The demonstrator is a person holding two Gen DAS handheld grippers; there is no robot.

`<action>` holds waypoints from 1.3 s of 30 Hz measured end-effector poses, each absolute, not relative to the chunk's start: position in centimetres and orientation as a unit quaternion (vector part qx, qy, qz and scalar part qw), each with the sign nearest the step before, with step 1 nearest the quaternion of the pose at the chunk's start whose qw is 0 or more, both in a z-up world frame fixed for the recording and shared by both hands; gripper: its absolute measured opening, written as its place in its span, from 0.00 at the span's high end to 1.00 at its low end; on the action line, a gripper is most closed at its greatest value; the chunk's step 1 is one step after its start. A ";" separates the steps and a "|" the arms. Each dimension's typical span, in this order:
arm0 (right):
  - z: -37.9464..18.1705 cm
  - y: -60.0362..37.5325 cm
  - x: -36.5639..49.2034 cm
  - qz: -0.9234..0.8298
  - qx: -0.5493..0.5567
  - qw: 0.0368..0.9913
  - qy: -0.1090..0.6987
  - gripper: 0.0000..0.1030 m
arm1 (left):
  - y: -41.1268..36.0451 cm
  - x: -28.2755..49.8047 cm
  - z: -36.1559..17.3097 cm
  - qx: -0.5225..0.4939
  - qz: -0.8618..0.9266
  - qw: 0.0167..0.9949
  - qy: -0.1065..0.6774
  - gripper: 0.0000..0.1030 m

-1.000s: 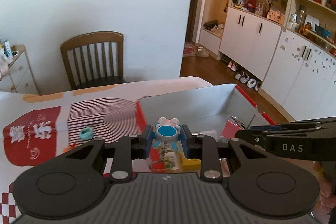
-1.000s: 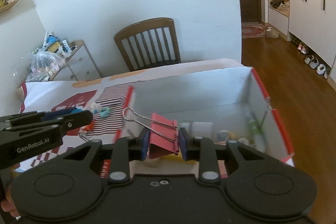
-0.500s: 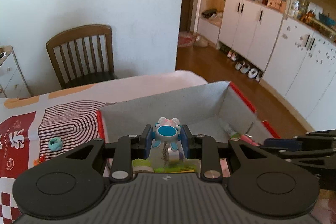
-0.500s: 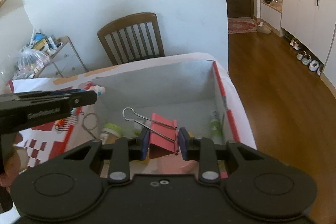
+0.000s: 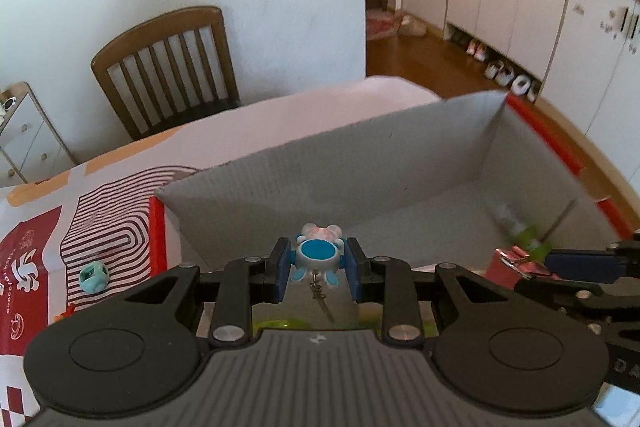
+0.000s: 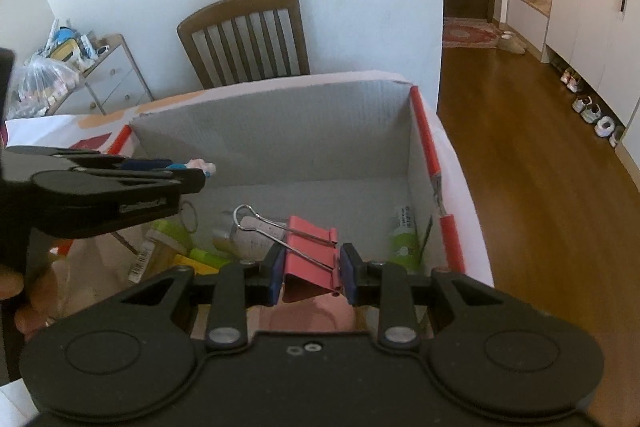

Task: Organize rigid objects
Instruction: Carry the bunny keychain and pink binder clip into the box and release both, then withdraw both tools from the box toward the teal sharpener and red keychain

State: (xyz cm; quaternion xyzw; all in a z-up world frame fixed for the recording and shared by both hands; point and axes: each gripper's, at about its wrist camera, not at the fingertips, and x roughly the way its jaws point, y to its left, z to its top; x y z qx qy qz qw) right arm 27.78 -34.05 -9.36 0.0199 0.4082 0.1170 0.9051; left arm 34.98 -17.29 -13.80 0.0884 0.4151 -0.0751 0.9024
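Note:
My left gripper (image 5: 319,267) is shut on a small blue and white toy keychain (image 5: 318,255), whose chain dangles below. It hangs over the near left part of an open cardboard box (image 5: 360,163) with red edges. My right gripper (image 6: 312,273) is shut on a pink binder clip (image 6: 310,247) with wire handles, held above the box's (image 6: 280,139) inside. From the right wrist view the left gripper (image 6: 188,173) enters at the left with the toy at its tip. In the left wrist view the right gripper (image 5: 576,265) shows at the right edge with the clip (image 5: 516,263).
The box floor holds green bottles (image 6: 404,239), a yellow item (image 6: 196,263) and other small things. A teal ball-shaped toy (image 5: 93,277) lies on the patterned tablecloth (image 5: 48,251) left of the box. A wooden chair (image 5: 168,67) stands behind the table. A hand (image 6: 24,291) holds the left gripper.
Both grippers have moved forward and down over the box, so its inside fills more of each view. The toy and the clip stay gripped.

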 end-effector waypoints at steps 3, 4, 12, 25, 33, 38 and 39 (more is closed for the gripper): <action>-9.7 -33.9 28.3 0.119 0.009 0.901 0.417 0.73 | -17.2 35.8 -14.7 0.089 -0.063 0.893 0.437 0.73; -9.9 -33.8 28.3 0.118 0.004 0.899 0.421 0.73 | -17.1 36.0 -14.8 0.086 -0.059 0.890 0.443 0.73; -10.7 -33.0 29.0 0.120 -0.003 0.890 0.441 0.73 | -17.1 37.1 -16.1 0.082 -0.051 0.868 0.488 0.73; -10.8 -33.0 29.8 0.119 0.007 0.878 0.464 0.70 | -16.6 38.0 -16.2 0.065 -0.040 0.856 0.512 0.72; -10.0 -32.6 29.2 0.123 0.002 0.878 0.463 0.64 | -15.7 36.8 -14.8 0.034 -0.047 0.858 0.510 0.72; -9.2 -32.5 28.4 0.125 -0.001 0.879 0.459 0.58 | -14.8 35.2 -13.2 0.015 -0.057 0.867 0.494 0.69; -9.0 -32.5 28.3 0.126 -0.002 0.880 0.458 0.57 | -14.5 35.0 -12.9 0.009 -0.059 0.869 0.491 0.61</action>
